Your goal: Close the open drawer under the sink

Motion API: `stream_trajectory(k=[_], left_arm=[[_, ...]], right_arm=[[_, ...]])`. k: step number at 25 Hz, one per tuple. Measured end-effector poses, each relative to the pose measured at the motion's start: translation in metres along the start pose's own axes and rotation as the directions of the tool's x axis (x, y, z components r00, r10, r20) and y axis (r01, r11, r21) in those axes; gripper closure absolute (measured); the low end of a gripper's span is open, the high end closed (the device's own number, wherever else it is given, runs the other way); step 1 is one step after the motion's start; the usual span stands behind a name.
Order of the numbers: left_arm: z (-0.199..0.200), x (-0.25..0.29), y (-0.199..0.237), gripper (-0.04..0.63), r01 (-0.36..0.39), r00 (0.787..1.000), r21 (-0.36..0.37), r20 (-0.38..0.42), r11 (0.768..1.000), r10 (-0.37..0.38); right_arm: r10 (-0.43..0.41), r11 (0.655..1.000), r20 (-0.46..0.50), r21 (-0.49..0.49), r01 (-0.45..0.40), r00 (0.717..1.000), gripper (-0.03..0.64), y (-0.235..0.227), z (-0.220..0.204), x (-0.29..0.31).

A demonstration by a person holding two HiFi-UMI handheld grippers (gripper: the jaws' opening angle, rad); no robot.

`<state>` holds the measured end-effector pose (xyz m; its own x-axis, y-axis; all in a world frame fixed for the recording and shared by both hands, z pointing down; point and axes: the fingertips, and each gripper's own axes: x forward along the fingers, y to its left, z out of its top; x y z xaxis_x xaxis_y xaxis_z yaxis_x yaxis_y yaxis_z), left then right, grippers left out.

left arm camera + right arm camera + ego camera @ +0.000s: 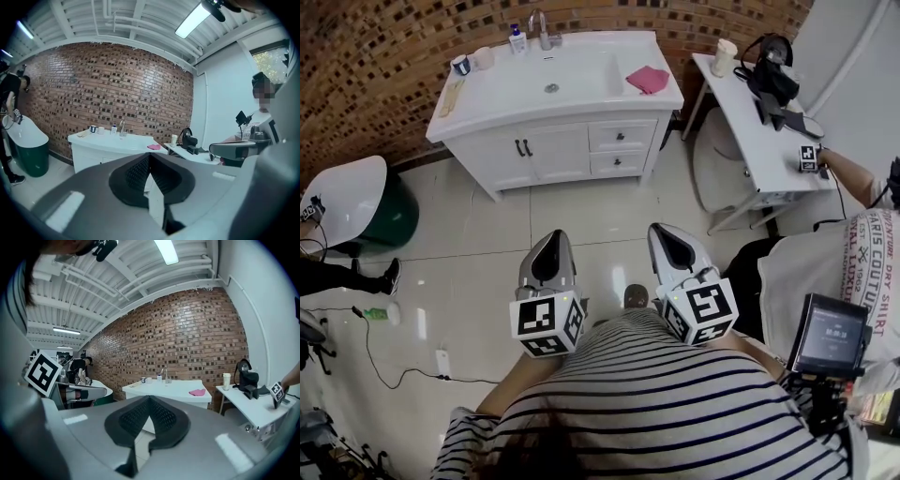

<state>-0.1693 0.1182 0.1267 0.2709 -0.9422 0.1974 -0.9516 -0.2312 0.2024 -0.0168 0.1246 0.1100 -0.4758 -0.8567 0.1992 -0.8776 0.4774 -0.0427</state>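
Recorder: Grippers?

Observer: Clenched, the left gripper [149,157], pads meeting at the tips, nothing caught between. Same for the right gripper [149,399]: closed on air. Both held low against the person's striped shirt [656,403], noses toward 12 o'clock.

Recorder: Beyond them?

Observer: Glossy tiled floor [581,211], then the white vanity [502,150] at 12 o'clock, well apart from either tool. Its top holds the sink [572,73], pink cloth [648,79] at the basin's 3 o'clock.

Recorder: Drawer?

Observer: Two, stacked at the vanity's right end, upper drawer [622,135] over lower drawer [616,164]; roughly 1 o'clock from the left gripper, 11 o'clock from the right. From this height and range both fronts read about level with the cabinet face; a small gap cannot be ruled out.

Recorder: Progress?

Observer: Judgement only. Scene fits a drawer ajar by a sliver with the person standing off, and equally a drawer pushed home. Pictures do not settle which. Neither tool touches the vanity.
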Motion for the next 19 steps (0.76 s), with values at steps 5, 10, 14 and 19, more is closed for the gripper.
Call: stream_trajectory(k=[5,10,14,19], left_arm=[[-0.002,0.001,0.000,0.578,0.006,1.000,-0.007,0.000,1.000,-0.006],[0.000,0.003,-0.005,0.578,0.017,1.000,0.009,0.006,1.000,-0.018],[-0.002,0.007,-0.004,0.578,0.018,1.000,0.014,-0.002,1.000,-0.018],[-0.003,0.011,-0.001,0.578,0.017,1.000,0.016,-0.009,1.000,-0.016]], right_arm=[[0.002,1.000,0.004,-0.028,-0.001,1.000,0.617,0.002,-0.001,0.000],[-0.001,1.000,0.010,-0.018,0.001,1.000,0.617,0.001,0.002,0.002],[0.000,1.000,0.024,-0.026,0.001,1.000,0.617,-0.001,0.002,0.007],[0.006,0.999,0.028,-0.032,-0.005,1.000,0.617,-0.002,0.002,0.014]])
